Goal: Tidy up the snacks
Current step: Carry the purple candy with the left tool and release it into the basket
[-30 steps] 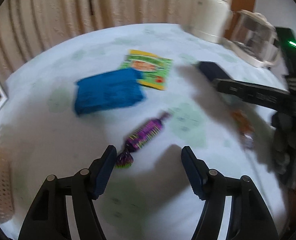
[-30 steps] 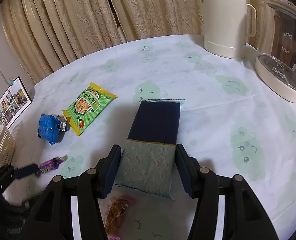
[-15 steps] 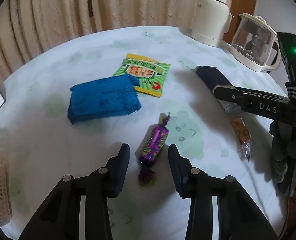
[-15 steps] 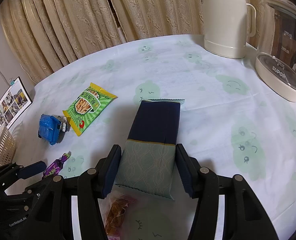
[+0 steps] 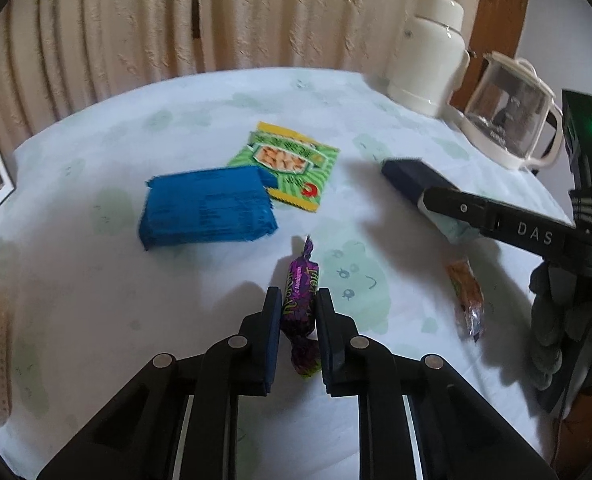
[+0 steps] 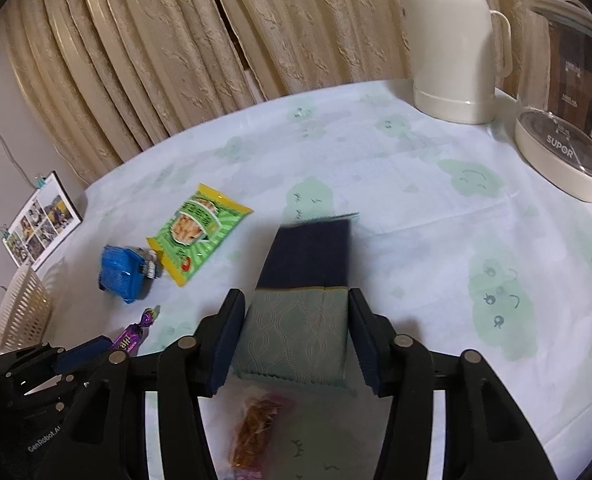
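The left claw [image 5: 298, 312] is closed on the purple candy [image 5: 300, 300], its two pads pressed against the wrapper's sides, with the twisted ends sticking out front and back just above the worktop [image 5: 95, 300]. From the left wrist view the blue packet [image 5: 205, 208] lies ahead, its corner overlapping the green snack bag [image 5: 291, 164]. A small orange-filled clear packet [image 5: 466, 300] lies off to the right.

The right wrist view shows what the left cannot: the right claw [image 6: 293, 320] straddles the pale end of the navy and pale green packet [image 6: 304, 280], its pads close beside the packet's edges; whether they press it is unclear. This view also shows a white slotted basket [image 6: 19, 312] at the worktop's left edge, beside a photo card [image 6: 41, 220]. A cream flask [image 6: 452, 52] and a glass kettle [image 6: 568, 92] stand at the far right.
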Action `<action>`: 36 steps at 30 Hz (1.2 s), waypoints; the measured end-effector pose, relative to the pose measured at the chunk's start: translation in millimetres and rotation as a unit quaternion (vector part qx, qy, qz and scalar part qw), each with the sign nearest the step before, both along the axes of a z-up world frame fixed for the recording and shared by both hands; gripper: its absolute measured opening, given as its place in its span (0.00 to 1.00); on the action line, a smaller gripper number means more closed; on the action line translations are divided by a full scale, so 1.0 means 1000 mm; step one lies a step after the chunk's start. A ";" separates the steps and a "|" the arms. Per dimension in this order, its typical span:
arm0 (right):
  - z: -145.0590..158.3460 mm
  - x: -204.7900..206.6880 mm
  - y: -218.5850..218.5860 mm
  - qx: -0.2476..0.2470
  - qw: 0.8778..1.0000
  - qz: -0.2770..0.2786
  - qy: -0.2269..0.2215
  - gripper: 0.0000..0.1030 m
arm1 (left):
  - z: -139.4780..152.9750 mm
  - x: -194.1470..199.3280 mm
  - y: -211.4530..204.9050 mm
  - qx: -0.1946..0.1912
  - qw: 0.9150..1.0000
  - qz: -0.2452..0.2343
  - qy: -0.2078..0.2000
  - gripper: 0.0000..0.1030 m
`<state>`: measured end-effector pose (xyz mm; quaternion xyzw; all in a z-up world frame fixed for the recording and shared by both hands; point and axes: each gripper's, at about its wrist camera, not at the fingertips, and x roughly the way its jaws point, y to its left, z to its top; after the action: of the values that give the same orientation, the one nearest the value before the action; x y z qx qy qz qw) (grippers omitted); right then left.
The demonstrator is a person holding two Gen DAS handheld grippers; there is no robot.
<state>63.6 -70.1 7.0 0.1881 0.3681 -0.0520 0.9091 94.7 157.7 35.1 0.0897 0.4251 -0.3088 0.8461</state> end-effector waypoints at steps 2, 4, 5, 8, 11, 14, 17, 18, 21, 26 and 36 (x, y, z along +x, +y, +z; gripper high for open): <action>0.001 -0.001 0.000 0.004 1.000 0.003 -0.004 0.46 | 0.006 -0.003 0.005 -0.008 1.000 0.005 -0.006 0.17; -0.001 0.001 0.001 -0.001 1.000 0.003 0.002 0.45 | 0.010 -0.006 0.009 -0.015 1.000 0.009 -0.011 0.17; -0.003 0.003 0.001 0.000 1.000 0.003 0.010 0.45 | 0.011 -0.007 0.010 -0.017 1.000 0.009 -0.011 0.17; -0.008 0.004 -0.003 0.007 1.000 -0.004 0.018 0.46 | 0.011 -0.009 0.011 -0.018 1.000 0.010 -0.009 0.17; -0.008 0.004 -0.007 0.010 1.000 -0.015 0.019 0.56 | 0.009 -0.008 0.012 -0.016 1.000 0.011 -0.003 0.17; -0.009 0.005 -0.006 0.005 1.000 -0.014 0.019 0.59 | 0.011 -0.008 0.016 -0.023 1.000 0.015 -0.002 0.17; -0.009 0.010 -0.003 -0.005 1.000 -0.008 0.023 0.59 | 0.014 -0.010 0.019 -0.031 0.999 0.018 -0.005 0.17; -0.008 0.014 0.000 -0.015 0.999 -0.006 0.028 0.59 | 0.015 -0.010 0.020 -0.032 0.999 0.019 -0.005 0.17; -0.009 0.022 0.010 -0.050 0.998 0.004 0.044 0.58 | 0.017 -0.011 0.023 -0.036 0.999 0.024 -0.009 0.17; -0.009 0.021 0.013 -0.066 0.997 0.004 0.046 0.46 | 0.025 -0.013 0.030 -0.041 0.998 0.035 -0.022 0.17; -0.006 0.009 -0.004 0.029 1.000 -0.001 0.007 0.46 | 0.041 -0.006 0.051 -0.054 0.994 0.080 -0.050 0.17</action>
<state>72.2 -74.5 1.2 0.2141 0.3753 -0.0436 0.9008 88.7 209.1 76.0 0.0246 0.3709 -0.2579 0.8918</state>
